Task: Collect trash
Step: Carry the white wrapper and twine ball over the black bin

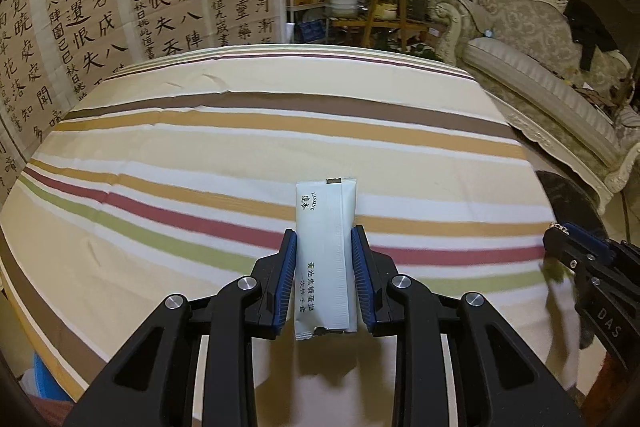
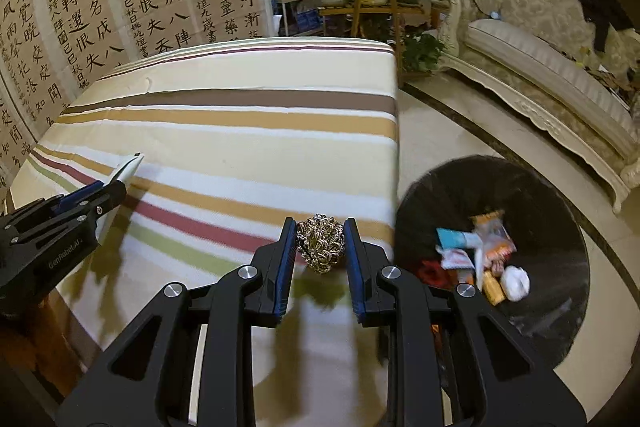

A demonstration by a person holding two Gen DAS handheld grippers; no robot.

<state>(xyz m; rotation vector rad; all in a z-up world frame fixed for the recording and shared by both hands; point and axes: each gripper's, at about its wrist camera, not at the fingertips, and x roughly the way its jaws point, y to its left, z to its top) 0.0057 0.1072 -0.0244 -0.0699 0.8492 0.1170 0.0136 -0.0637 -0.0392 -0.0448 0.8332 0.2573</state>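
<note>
Both claws loaded, above the striped tabletop (image 1: 200,155).
Your left claw (image 1: 324,247) pinches a white sachet (image 1: 326,255) upright; your right claw (image 2: 320,243) pinches a gold wire scrubber (image 2: 320,243) near the tabletop's edge. Beyond it, the black bin (image 2: 540,187) on the floor holds wrappers.

Trash bin (image 2: 552,219) rim and wrappers (image 2: 480,251) inside were motion-blurred, labels unreadable. Right gripper (image 1: 560,233) was cut by frame edge. Sachet (image 1: 326,259) small print was illegible.
</note>
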